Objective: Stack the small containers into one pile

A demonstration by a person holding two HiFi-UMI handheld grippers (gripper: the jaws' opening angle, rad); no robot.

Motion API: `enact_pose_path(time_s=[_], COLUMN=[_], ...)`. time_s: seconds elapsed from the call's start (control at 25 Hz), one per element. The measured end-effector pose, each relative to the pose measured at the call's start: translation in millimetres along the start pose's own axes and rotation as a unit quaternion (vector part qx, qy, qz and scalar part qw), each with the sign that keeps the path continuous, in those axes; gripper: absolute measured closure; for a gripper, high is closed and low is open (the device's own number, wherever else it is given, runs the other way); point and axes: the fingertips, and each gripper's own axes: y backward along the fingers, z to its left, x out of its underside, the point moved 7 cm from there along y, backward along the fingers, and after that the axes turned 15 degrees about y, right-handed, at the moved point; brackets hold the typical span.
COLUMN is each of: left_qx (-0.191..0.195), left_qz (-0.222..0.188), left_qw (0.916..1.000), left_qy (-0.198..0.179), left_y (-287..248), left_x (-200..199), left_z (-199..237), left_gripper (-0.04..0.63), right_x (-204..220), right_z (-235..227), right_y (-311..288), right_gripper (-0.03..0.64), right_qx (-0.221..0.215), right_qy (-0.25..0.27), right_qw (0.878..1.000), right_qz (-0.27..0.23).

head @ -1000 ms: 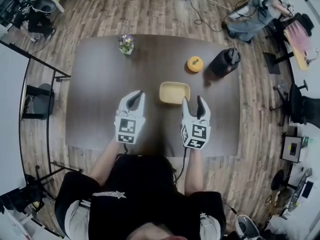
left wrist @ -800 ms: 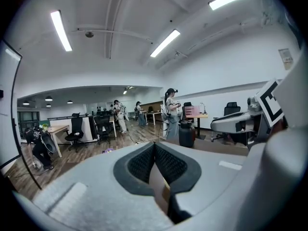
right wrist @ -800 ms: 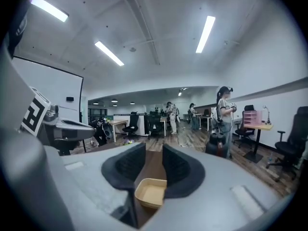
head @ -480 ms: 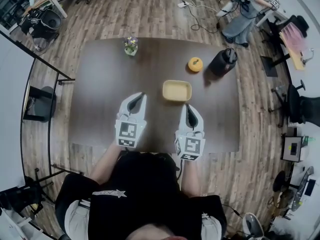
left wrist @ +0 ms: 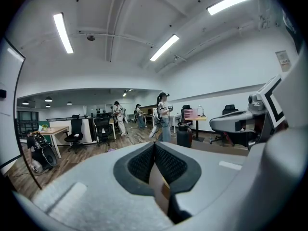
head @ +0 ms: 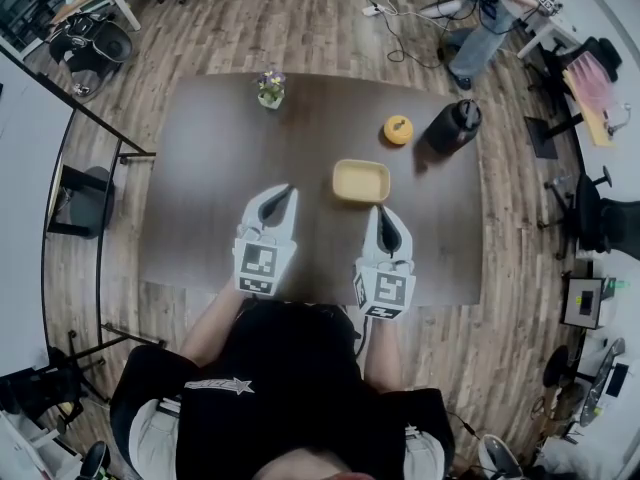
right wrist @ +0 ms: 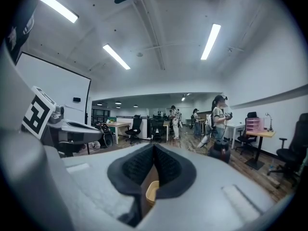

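The yellow container (head: pixel 361 180) was a shallow rectangular tub with rounded corners and a thick rim, pale yellow all over. It sat open side up on the dark brown bench (head: pixel 200 188), a little right of the middle. Its inside showed only its own plain yellow floor. Whether it was one tub or several nested together could not be told from above.

It stood just beyond the tips of the right gripper (head: pixel 385 214), apart from them. In the right gripper view a slice of its rim (right wrist: pixel 151 191) showed through the slot below the jaws. The right gripper's (right wrist: pixel 154 150) jaws were closed, pad against pad, with nothing between them. The left gripper (head: pixel 284 193) hung over the bench further left, well clear of the tub. Its jaws (left wrist: pixel 155 148) were pressed together too and held nothing.

Behind the tub, toward the far right of the bench, stood an orange round pot (head: pixel 398 129) with a dark knob on top. A black jug (head: pixel 452 126) stood just to its right. A small vase of flowers (head: pixel 270 89) stood at the far edge on the left, well apart from the rest. Around the bench lay a wood floor (head: pixel 300 18) with cables, office chairs and a person (head: pixel 485 8) standing at another desk.
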Motion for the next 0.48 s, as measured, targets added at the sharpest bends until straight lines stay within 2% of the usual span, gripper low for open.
enact_pose_path(time_s=[0.48], left_qx=[0.001], left_qz=[-0.001], left_qw=[1.0000], left_qy=[0.001], left_y=[-4.0], left_x=[-0.4], left_z=[0.3], left_gripper=[0.584], right_x=[2.2], right_z=[-1.0], right_y=[-2.3], right_gripper=[0.611], right_qx=[-0.004], right_qy=[-0.004], right_qw=[1.000], right_qz=[0.004])
